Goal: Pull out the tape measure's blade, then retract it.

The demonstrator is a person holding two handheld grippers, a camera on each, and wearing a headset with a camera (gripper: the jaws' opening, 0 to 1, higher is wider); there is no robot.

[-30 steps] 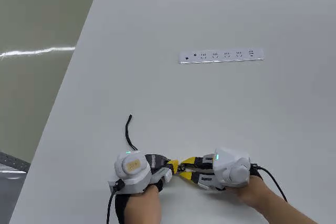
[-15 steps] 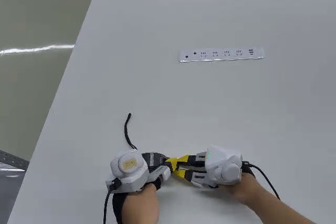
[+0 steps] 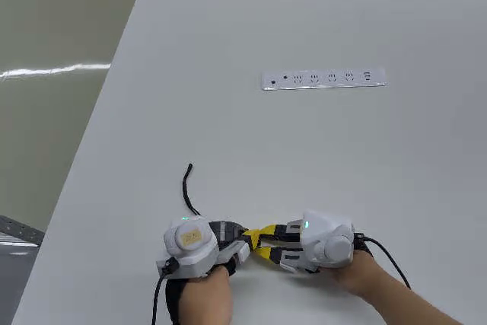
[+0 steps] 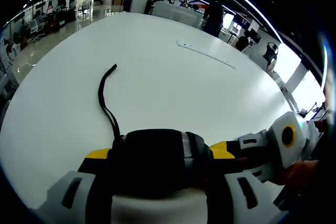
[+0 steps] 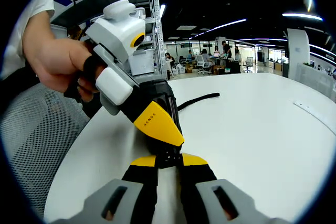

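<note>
The tape measure (image 3: 227,231) is a black and grey case lying low on the white table (image 3: 304,157) near its front edge. My left gripper (image 3: 233,236) is shut around the case, which sits between its yellow-tipped fingers (image 4: 97,153) in the left gripper view. Facing it from the right, my right gripper (image 3: 262,242) has its jaws pressed together on the blade's tip (image 5: 168,158) at the mouth of the case (image 5: 164,98). No length of blade is drawn out. The case's black strap (image 3: 185,188) trails away across the table.
A white power strip (image 3: 323,79) lies flat in the middle of the table, well beyond the grippers. The table's left edge (image 3: 99,127) drops to a shiny floor. A black cable (image 3: 388,260) runs from the right gripper.
The right gripper has come slightly closer to the left one. Both stay shut and the blade has not lengthened.
</note>
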